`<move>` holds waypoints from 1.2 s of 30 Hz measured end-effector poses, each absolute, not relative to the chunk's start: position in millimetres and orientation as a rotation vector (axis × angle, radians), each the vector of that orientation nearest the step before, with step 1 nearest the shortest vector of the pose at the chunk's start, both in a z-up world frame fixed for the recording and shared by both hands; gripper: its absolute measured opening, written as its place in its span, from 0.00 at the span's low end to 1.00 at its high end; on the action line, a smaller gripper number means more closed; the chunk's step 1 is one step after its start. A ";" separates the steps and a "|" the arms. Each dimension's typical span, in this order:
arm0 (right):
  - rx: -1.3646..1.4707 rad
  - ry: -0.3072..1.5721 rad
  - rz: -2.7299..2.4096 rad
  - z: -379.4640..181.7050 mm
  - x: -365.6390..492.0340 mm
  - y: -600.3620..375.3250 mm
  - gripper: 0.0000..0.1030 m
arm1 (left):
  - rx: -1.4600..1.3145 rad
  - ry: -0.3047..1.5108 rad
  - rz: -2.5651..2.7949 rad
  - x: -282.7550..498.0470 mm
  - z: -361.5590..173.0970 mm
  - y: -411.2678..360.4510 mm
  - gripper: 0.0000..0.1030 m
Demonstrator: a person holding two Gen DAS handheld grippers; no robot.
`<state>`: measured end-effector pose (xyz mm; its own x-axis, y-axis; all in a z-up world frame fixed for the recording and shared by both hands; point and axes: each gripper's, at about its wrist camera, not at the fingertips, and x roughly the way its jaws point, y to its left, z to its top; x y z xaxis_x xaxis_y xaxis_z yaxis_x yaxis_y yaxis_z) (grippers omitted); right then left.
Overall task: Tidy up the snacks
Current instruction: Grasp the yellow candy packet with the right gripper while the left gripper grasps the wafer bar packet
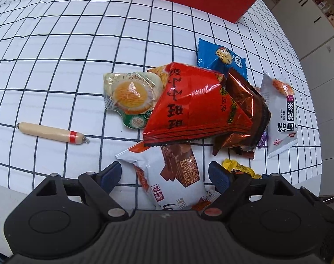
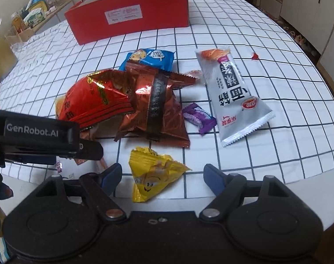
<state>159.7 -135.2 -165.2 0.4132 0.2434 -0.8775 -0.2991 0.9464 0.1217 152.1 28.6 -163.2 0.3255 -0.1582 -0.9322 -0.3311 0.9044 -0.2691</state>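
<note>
A pile of snacks lies on the checked tablecloth. In the left wrist view my left gripper (image 1: 164, 176) is open and straddles a white wafer packet (image 1: 167, 182); its blue pads stand beside the packet's edges. Beyond it lie a red bag (image 1: 195, 105), a brown foil bag (image 1: 246, 103), an egg-print packet (image 1: 131, 96), a blue cookie packet (image 1: 222, 57), a grey noodle packet (image 1: 281, 114) and a sausage stick (image 1: 52, 133). My right gripper (image 2: 162, 176) is open around a yellow packet (image 2: 153, 173), with gaps on both sides. A purple candy (image 2: 198, 117) lies beside the brown bag (image 2: 155, 107).
An open red cardboard box (image 2: 127, 19) stands at the far side of the table. The left gripper's body (image 2: 45, 138) reaches in from the left of the right wrist view. The table's near edge (image 2: 299, 182) runs just below the fingers. Cabinets (image 2: 310, 11) stand at the right.
</note>
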 end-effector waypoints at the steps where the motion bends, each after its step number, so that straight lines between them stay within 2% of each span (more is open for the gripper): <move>1: -0.061 1.098 0.343 -166.5 160.2 -134.0 0.76 | -0.452 1.245 0.117 152.3 -163.2 27.7 0.84; 3: -0.065 1.104 0.337 -168.1 160.8 -131.6 0.74 | -0.441 1.245 0.119 153.5 -163.4 26.0 0.84; 5: -0.071 1.094 0.328 -167.4 160.2 -130.5 0.68 | -0.448 1.244 0.115 153.9 -163.8 25.8 0.83; 8: -0.069 1.088 0.321 -165.5 159.4 -130.8 0.58 | -0.439 1.244 0.115 154.0 -163.5 23.4 0.75; 12: -0.071 1.077 0.321 -163.2 157.2 -130.9 0.54 | -0.439 1.258 0.106 154.9 -162.2 23.7 0.62; 18: -0.077 1.061 0.324 -160.7 151.1 -129.0 0.49 | -0.477 1.256 0.095 151.1 -161.5 31.6 0.55; 25: -0.055 1.043 0.322 -157.0 145.7 -134.0 0.43 | -0.509 1.255 0.092 140.6 -158.4 40.2 0.52; 36: -0.032 1.001 0.325 -138.1 126.2 -134.5 0.41 | -0.506 1.244 0.077 110.2 -140.3 49.3 0.51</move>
